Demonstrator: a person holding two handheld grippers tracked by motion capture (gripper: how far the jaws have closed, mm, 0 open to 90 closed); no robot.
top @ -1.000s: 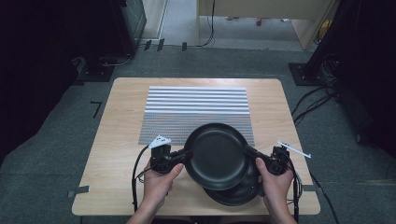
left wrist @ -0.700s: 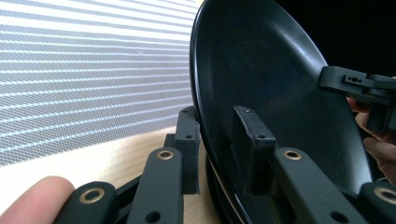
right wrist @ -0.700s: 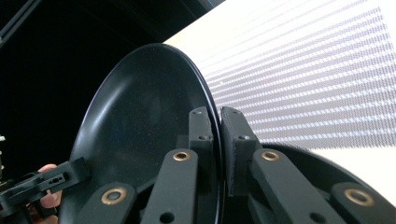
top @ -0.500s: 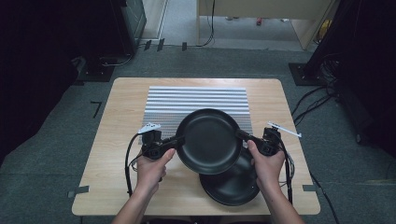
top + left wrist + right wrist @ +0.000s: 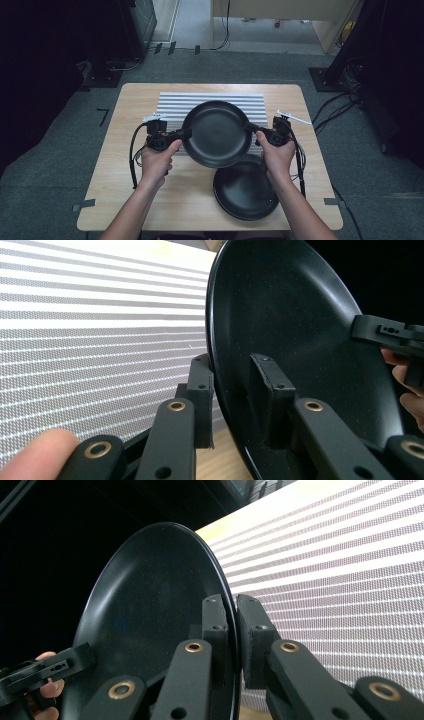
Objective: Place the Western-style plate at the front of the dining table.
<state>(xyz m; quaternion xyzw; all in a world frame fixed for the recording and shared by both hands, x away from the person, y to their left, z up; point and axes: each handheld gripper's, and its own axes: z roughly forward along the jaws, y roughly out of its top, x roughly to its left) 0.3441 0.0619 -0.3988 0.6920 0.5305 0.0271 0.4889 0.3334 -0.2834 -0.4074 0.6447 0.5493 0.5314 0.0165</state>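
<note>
black plate (image 5: pixel 216 132) held level, hollow up, above table.

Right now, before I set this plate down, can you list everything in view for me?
held plate: one, black, lifted over the near edge of the striped mat, gripped at both rims
second plate: one, black, lying on the table's near right part
striped mat: one, grey and white, table's far middle
table: one, light wood
floor: grey carpet, cables at right
left tool: black, shut on the held plate's left rim
right tool: black, shut on its right rim
hands: two, one on each tool
</note>
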